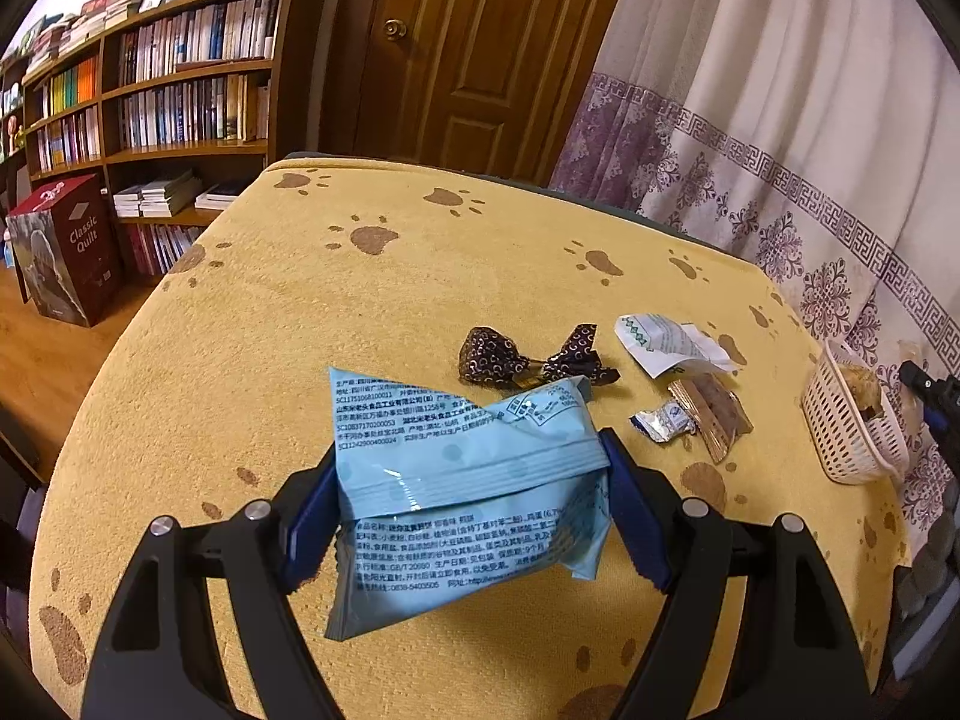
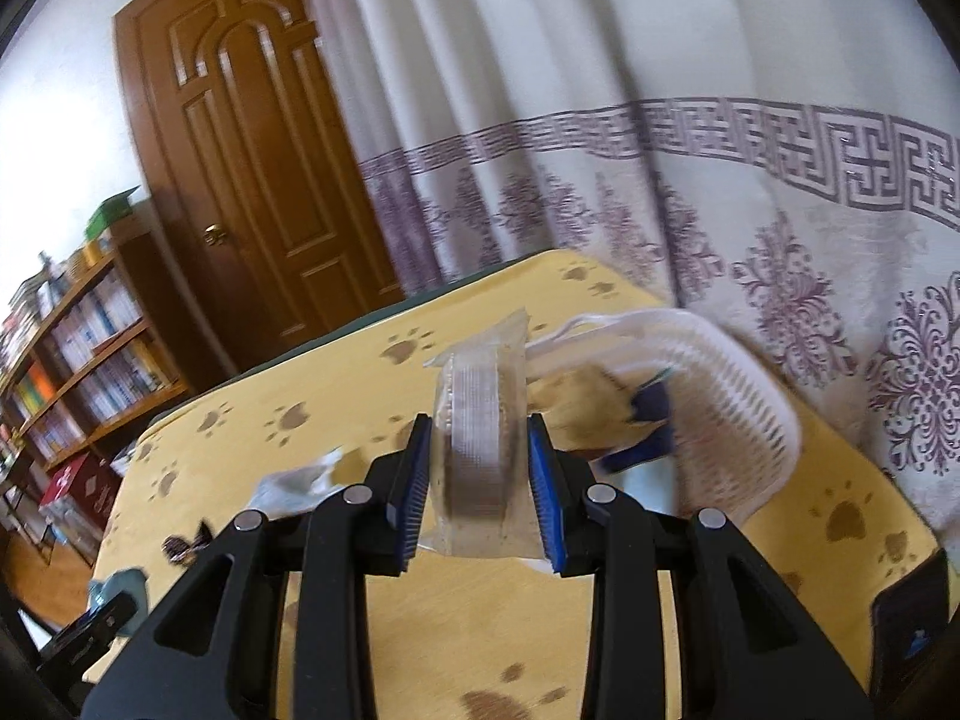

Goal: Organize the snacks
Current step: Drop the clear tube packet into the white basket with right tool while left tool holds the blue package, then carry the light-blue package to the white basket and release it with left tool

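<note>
My left gripper (image 1: pixel 474 501) is shut on a light blue snack packet (image 1: pixel 468 480) and holds it above the yellow paw-print table (image 1: pixel 360 312). Beyond it lie a dark patterned candy wrapper (image 1: pixel 528 357), a white and green packet (image 1: pixel 666 342), a small silver candy (image 1: pixel 663 420) and a brown bar (image 1: pixel 711 411). My right gripper (image 2: pixel 480 480) is shut on a clear-wrapped round biscuit (image 2: pixel 480 420), held just left of the white plastic basket (image 2: pixel 732 420). The basket also shows in the left wrist view (image 1: pixel 846 426) with a snack inside, at the table's right edge.
A bookshelf (image 1: pixel 180 90) and a red box (image 1: pixel 66 246) stand to the left, a wooden door (image 1: pixel 480 48) behind, and a curtain (image 1: pixel 780 120) along the right. A dark phone-like object (image 2: pixel 912 612) lies at the table's near right corner.
</note>
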`<state>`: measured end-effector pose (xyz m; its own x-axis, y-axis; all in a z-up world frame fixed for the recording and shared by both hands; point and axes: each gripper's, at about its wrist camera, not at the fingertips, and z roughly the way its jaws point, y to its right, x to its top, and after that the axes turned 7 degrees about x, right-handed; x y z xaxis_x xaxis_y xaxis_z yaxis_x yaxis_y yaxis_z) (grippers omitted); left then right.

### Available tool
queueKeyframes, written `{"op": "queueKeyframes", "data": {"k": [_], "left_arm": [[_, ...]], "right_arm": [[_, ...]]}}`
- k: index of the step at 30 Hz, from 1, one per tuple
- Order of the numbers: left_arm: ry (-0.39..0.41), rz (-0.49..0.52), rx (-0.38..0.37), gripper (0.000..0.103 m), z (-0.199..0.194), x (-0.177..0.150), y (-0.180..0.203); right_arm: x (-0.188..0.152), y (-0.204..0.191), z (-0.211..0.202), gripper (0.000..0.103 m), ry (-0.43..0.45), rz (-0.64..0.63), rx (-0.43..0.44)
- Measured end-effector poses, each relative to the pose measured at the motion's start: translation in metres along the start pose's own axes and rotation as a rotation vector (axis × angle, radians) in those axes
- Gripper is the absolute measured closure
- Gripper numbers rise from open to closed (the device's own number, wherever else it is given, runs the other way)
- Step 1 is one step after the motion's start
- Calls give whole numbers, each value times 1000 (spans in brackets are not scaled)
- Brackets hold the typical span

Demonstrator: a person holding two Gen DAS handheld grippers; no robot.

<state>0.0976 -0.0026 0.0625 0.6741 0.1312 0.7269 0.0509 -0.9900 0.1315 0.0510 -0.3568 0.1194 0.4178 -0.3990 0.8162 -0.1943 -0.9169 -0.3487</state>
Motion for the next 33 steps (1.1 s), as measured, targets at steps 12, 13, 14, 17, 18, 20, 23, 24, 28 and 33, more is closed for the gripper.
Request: {"op": "queueKeyframes", "data": {"k": [12, 13, 14, 17, 18, 20, 23, 24, 28, 33], "left_arm": [[16, 33, 11, 25, -7, 2, 14], [19, 38, 11, 25, -8, 3, 16], [21, 40, 11, 25, -9, 3, 18], [24, 50, 8, 25, -11, 5, 25], [26, 57, 7, 25, -11, 6, 29], [29, 72, 1, 25, -12, 7, 37], [36, 100, -16, 25, -14, 10, 53], [40, 111, -25, 25, -16, 11, 60], [58, 159, -62, 25, -20, 17, 90], [69, 216, -147, 25, -24, 25, 137]], "right_arm": [[0, 48, 23, 47, -5, 51, -87], [-2, 51, 21, 40, 6, 62, -89], [-4, 51, 19, 40, 11, 66, -91], [-10, 53, 10, 40, 37, 73, -89], [-13, 54, 5, 40, 49, 73, -88], [-18, 56, -4, 40, 67, 83, -82], [-26, 61, -18, 40, 98, 96, -89], [-28, 62, -22, 40, 105, 103, -91], [-38, 71, -39, 40, 140, 139, -96], [-49, 77, -52, 40, 151, 152, -109]]}}
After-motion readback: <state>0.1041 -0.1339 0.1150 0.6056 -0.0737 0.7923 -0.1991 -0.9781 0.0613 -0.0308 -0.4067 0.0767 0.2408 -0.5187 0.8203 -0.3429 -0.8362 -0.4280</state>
